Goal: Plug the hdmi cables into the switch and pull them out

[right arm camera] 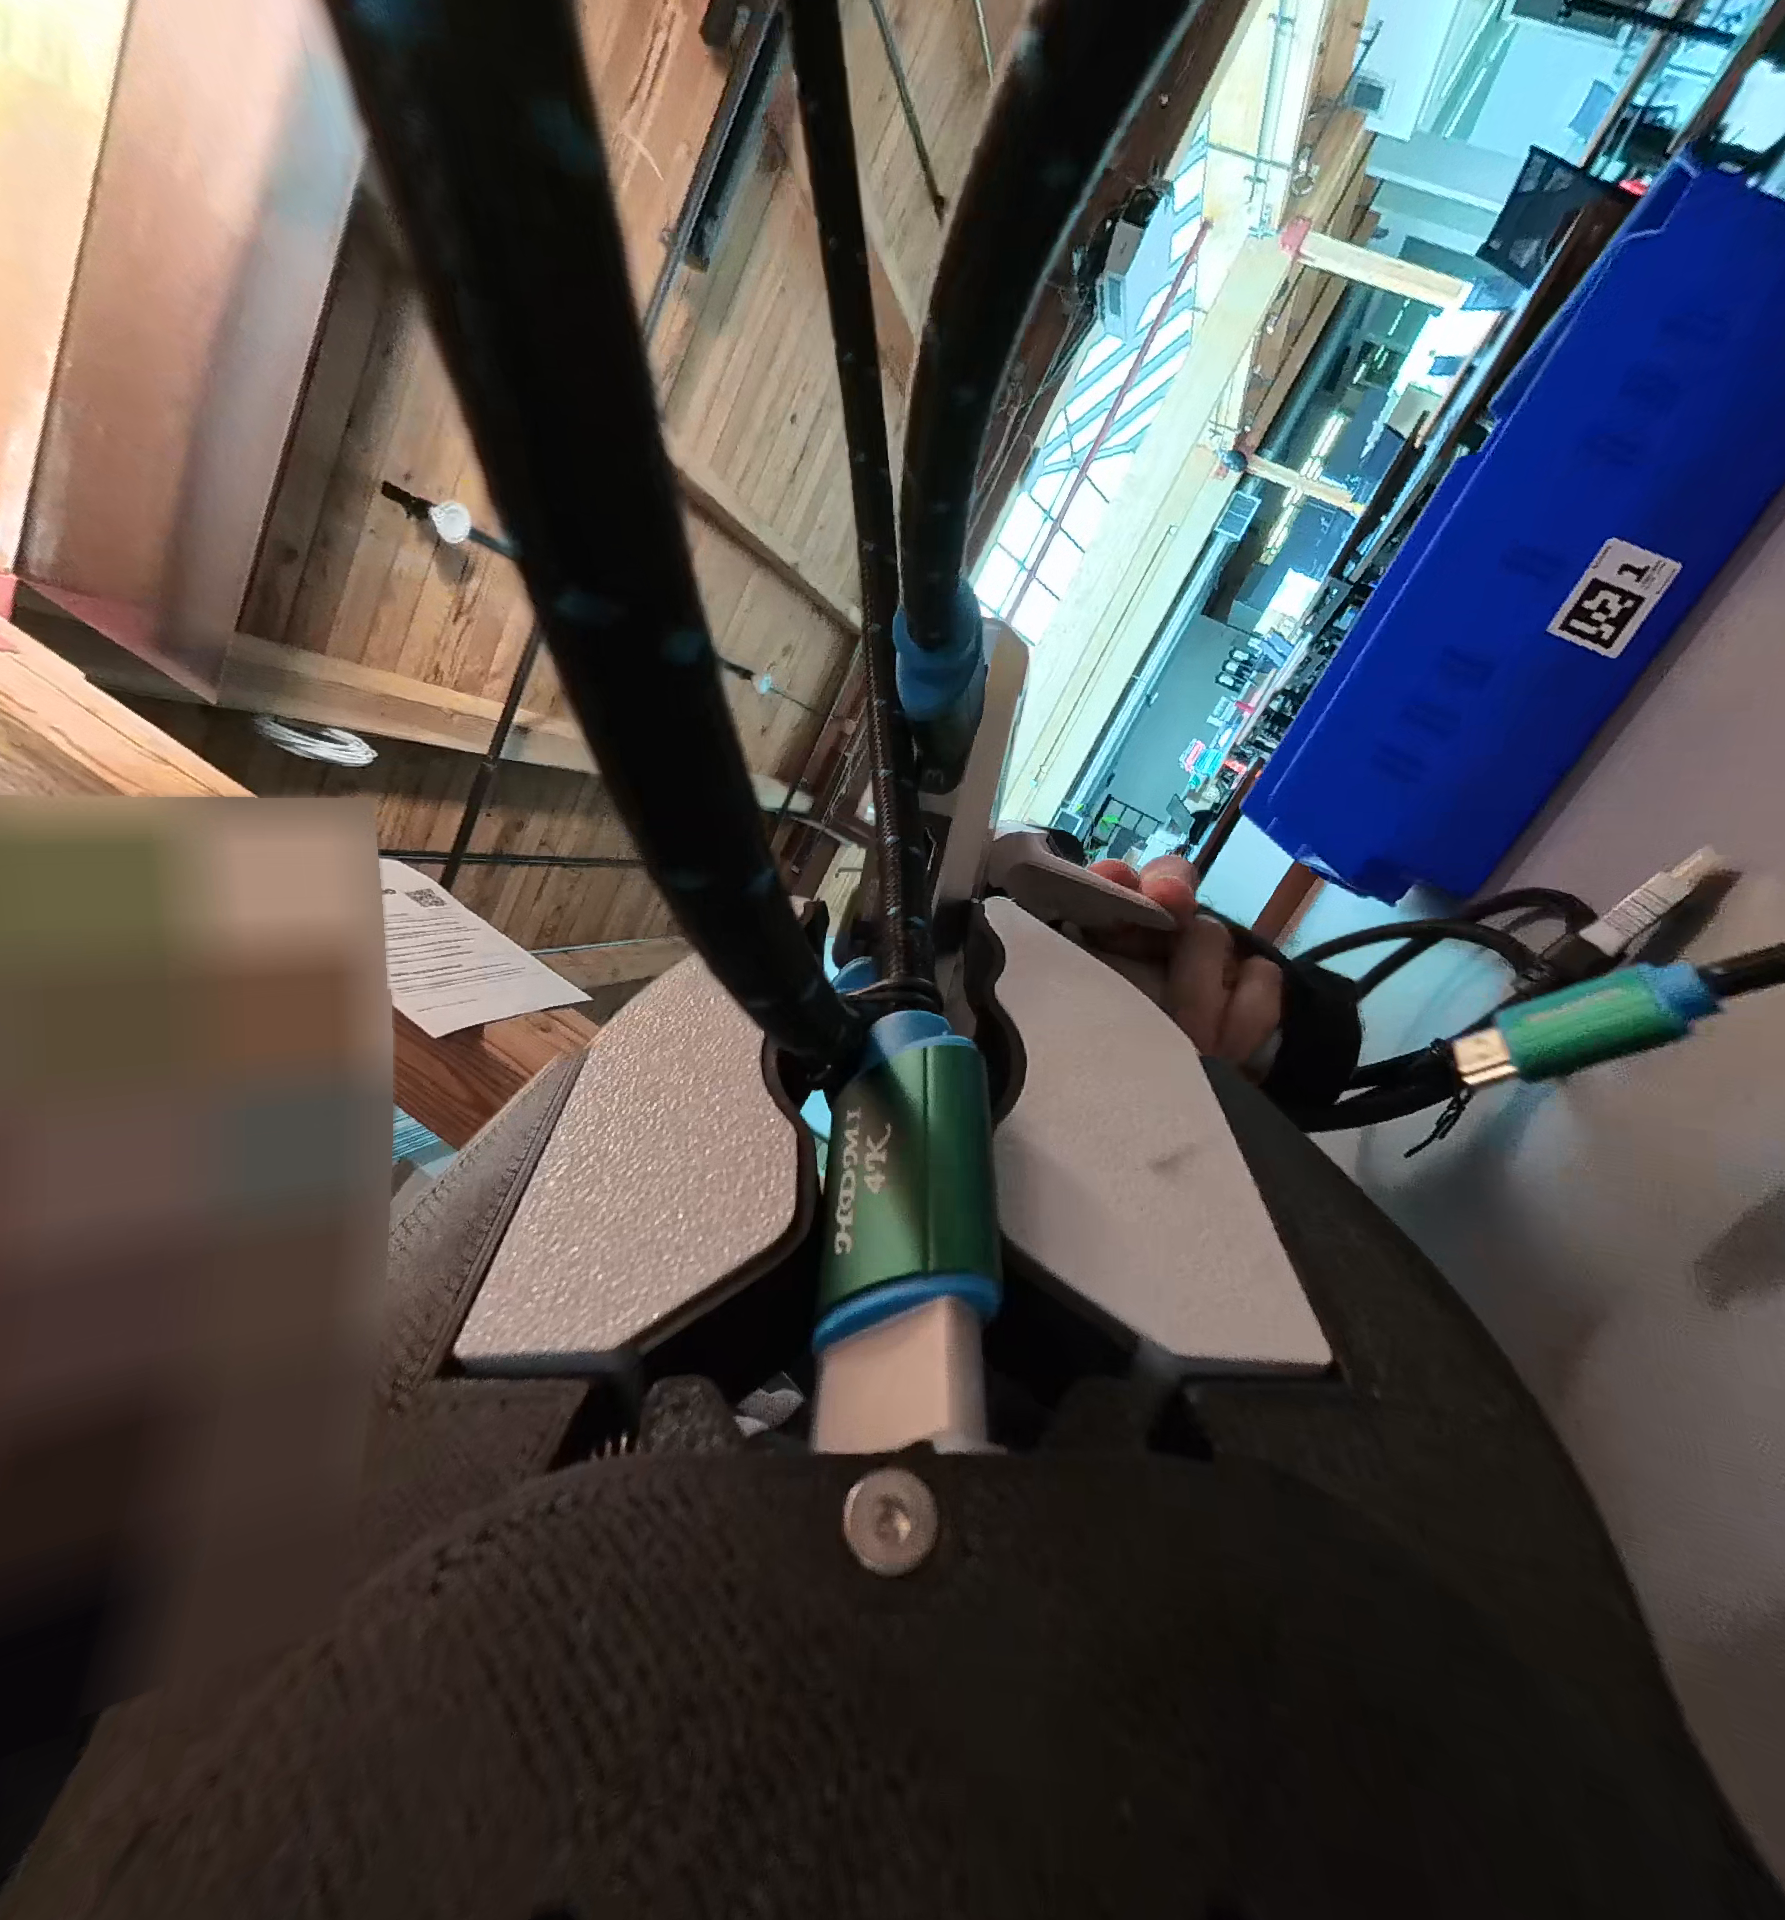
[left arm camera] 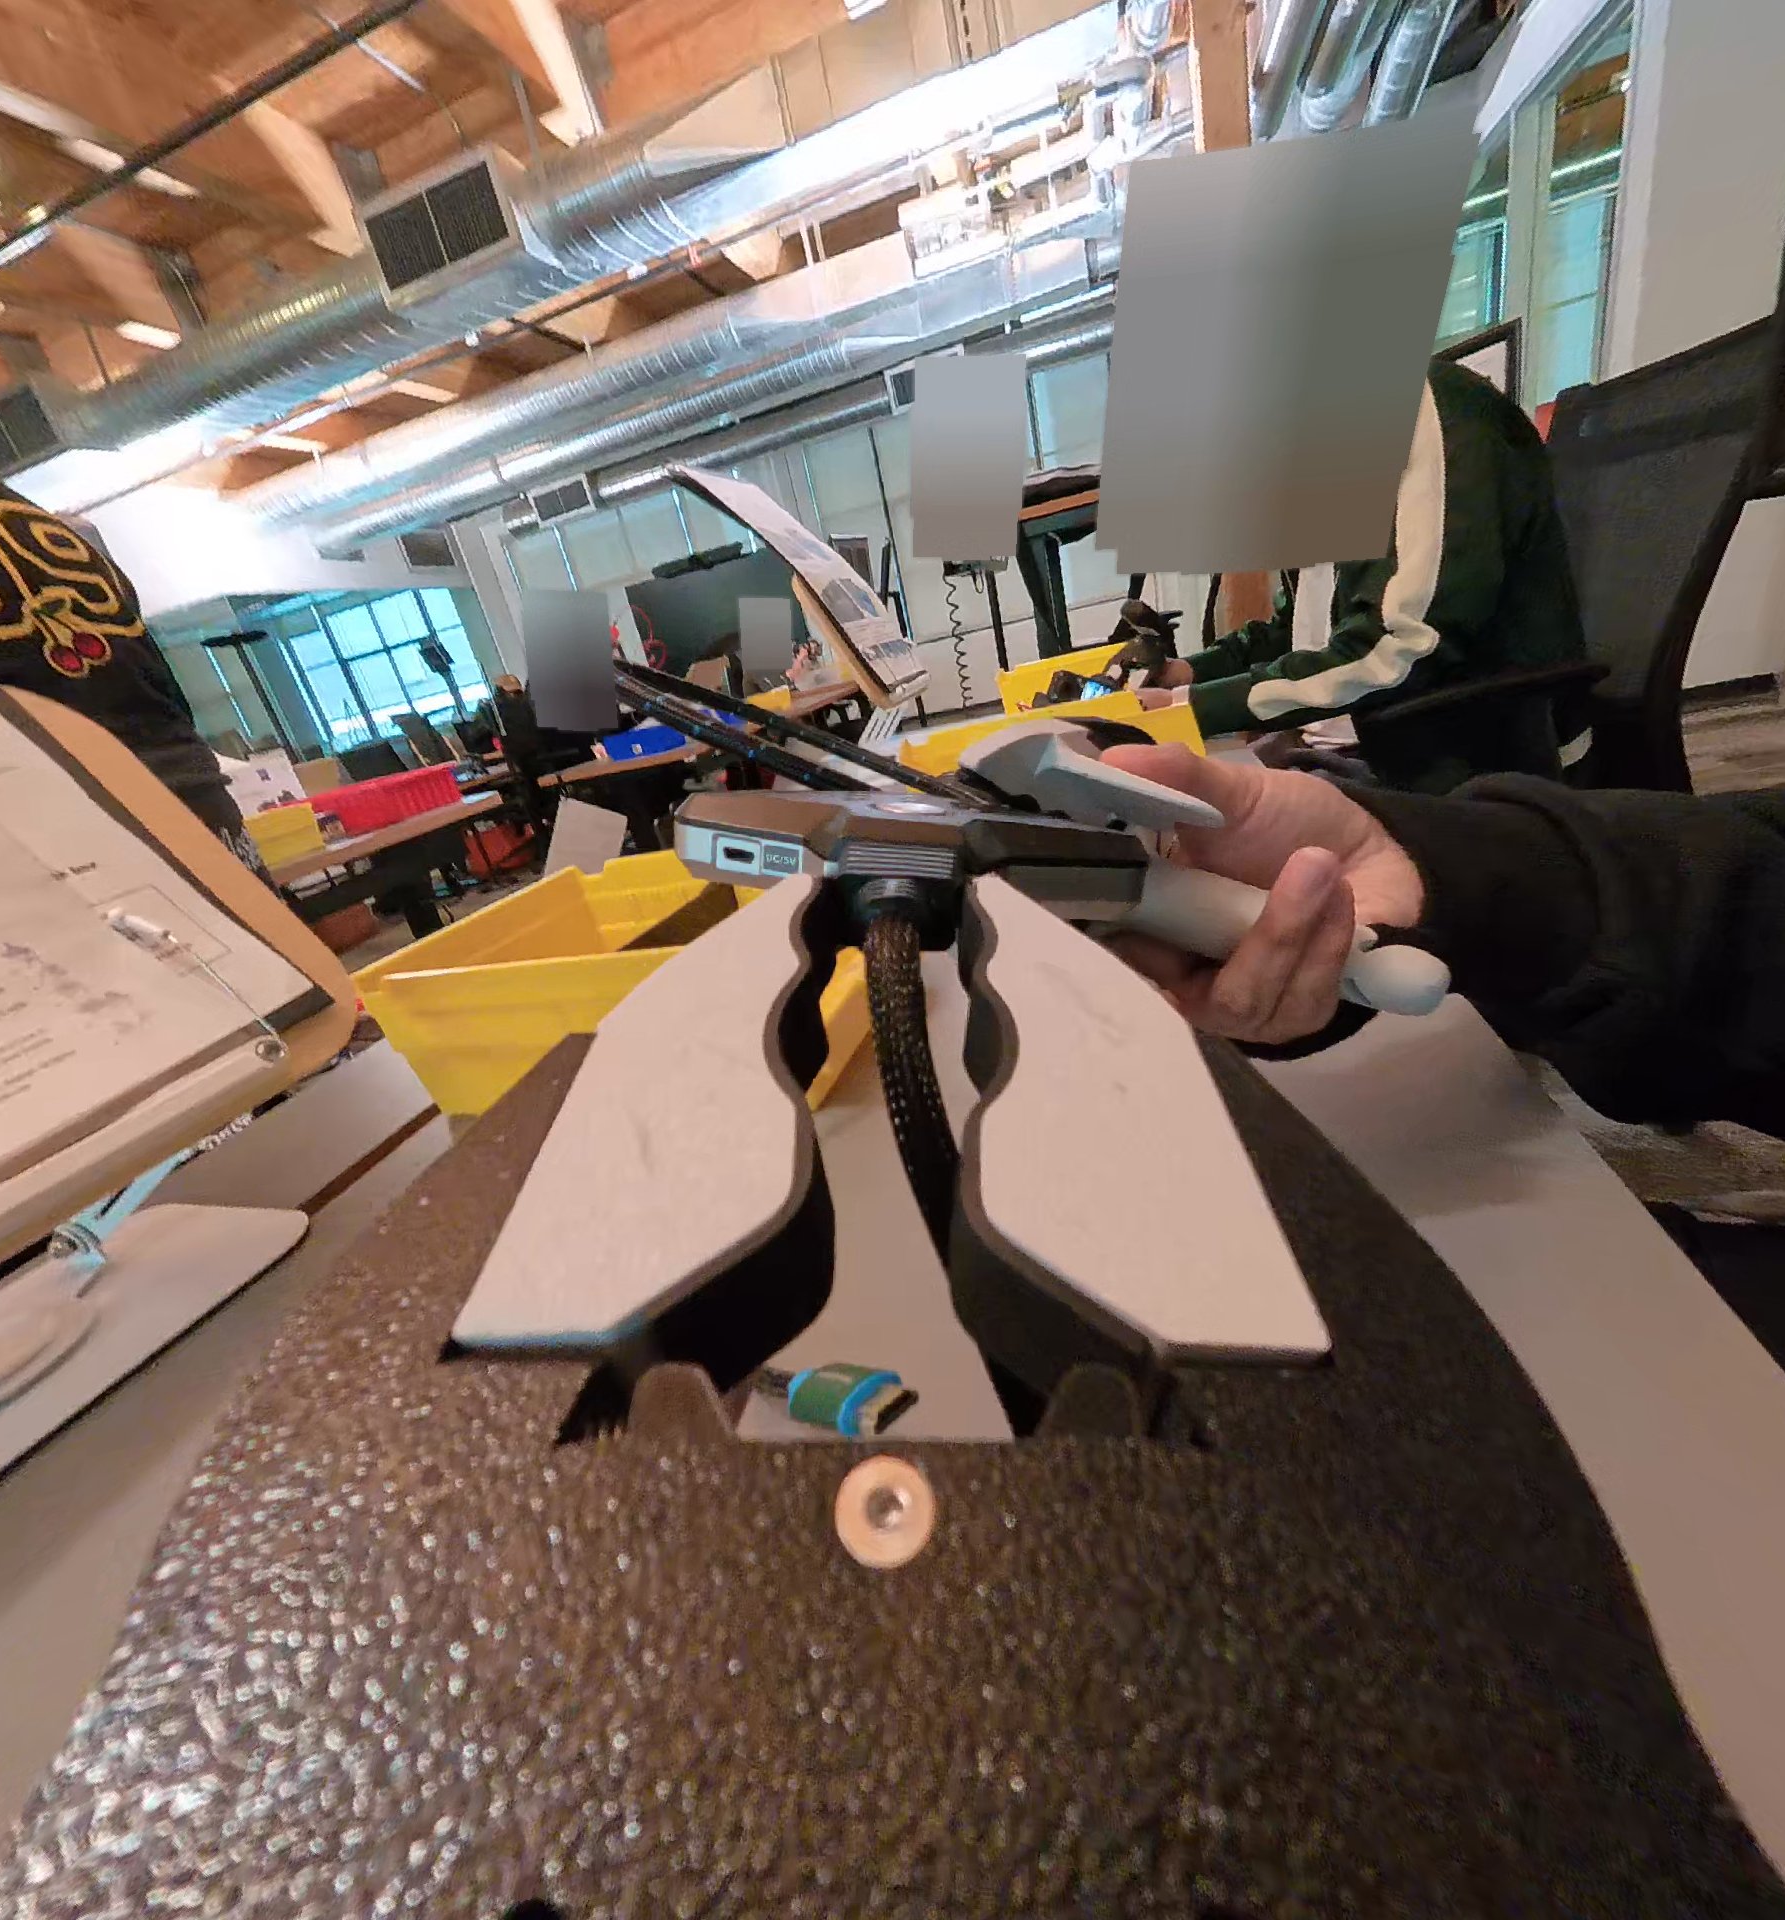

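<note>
My left gripper (left arm camera: 893,904) is clamped around the switch (left arm camera: 826,840) at its braided pigtail (left arm camera: 903,1049), holding it off the table. My right gripper (right arm camera: 903,1049) pinches a green HDMI plug (right arm camera: 909,1174), metal tip pointing back at the camera. I judge it unplugged; I should keep the switch steady and pull straight. Another green plug (right arm camera: 1584,1023) lies on the table (right arm camera: 1646,1351).

left claw (left arm camera: 893,914) clamped, right claw (right arm camera: 893,1049) clamped
</note>
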Tool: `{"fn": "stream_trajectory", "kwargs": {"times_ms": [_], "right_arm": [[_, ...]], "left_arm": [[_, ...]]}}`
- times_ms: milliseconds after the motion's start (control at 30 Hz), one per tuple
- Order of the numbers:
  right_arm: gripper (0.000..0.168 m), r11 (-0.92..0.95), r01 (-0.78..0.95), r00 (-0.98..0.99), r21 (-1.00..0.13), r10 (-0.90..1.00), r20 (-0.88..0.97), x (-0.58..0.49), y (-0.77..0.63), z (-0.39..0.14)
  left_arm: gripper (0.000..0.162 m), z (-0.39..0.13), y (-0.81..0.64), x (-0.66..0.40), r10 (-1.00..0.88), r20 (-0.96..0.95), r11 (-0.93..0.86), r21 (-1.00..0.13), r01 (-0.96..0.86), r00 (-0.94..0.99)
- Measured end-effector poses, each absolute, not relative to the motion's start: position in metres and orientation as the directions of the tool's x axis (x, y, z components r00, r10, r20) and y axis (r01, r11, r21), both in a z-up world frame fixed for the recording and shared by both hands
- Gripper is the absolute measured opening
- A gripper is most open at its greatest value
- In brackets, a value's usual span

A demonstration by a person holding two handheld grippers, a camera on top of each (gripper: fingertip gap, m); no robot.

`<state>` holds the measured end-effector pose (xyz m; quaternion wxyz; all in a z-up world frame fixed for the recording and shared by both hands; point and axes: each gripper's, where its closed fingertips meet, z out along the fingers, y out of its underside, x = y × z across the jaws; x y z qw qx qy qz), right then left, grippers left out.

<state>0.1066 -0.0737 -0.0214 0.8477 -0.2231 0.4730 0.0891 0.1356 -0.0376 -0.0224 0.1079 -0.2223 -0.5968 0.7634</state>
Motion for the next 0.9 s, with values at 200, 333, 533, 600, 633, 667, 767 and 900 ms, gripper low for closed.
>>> {"fn": "stream_trajectory", "kwargs": {"times_ms": [200, 333, 533, 600, 633, 667, 767, 900], "right_arm": [[0.032, 0.847, -0.313, 0.553, -0.430, -0.205, -0.807, 0.105, -0.074, -0.024], [0.062, 0.696, -0.334, 0.523, -0.635, -0.424, -0.740, 0.096, -0.071, -0.036], [0.086, 0.103, -0.586, 0.279, -0.804, -0.906, -0.319, 0.043, -0.117, -0.111], [0.089, -0.068, -0.616, 0.247, -0.785, -0.963, -0.110, 0.026, -0.143, -0.118], [0.087, -0.137, -0.554, 0.229, -0.821, -0.973, 0.008, 0.027, -0.153, -0.105], [0.083, -0.171, -0.458, 0.223, -0.872, -0.972, 0.074, 0.032, -0.153, -0.086], [0.067, -0.188, -0.153, 0.418, -0.970, -0.902, 0.109, 0.041, -0.096, -0.033], [0.044, -0.277, -0.131, 0.512, -0.952, -0.841, 0.175, 0.055, -0.062, -0.041]], "left_arm": [[0.023, -0.025, -0.041, 0.136, 0.439, -0.117, -0.231, -0.973, 0.014, -0.891], [0.023, -0.026, -0.040, 0.146, 0.452, -0.050, -0.214, -0.975, -0.054, -0.890], [0.022, -0.027, -0.040, 0.166, 0.390, -0.038, -0.206, -0.977, -0.047, -0.920], [0.022, -0.030, -0.038, 0.168, 0.405, -0.034, -0.193, -0.980, -0.049, -0.914], [0.022, -0.031, -0.038, 0.165, 0.422, -0.035, -0.190, -0.981, -0.051, -0.906], [0.022, -0.033, -0.038, 0.162, 0.443, -0.039, -0.184, -0.982, -0.048, -0.896], [0.022, -0.043, -0.040, 0.146, 0.499, -0.081, -0.155, -0.988, 0.003, -0.863], [0.022, -0.051, -0.037, 0.124, 0.573, -0.151, -0.163, -0.984, 0.069, -0.805]]}}
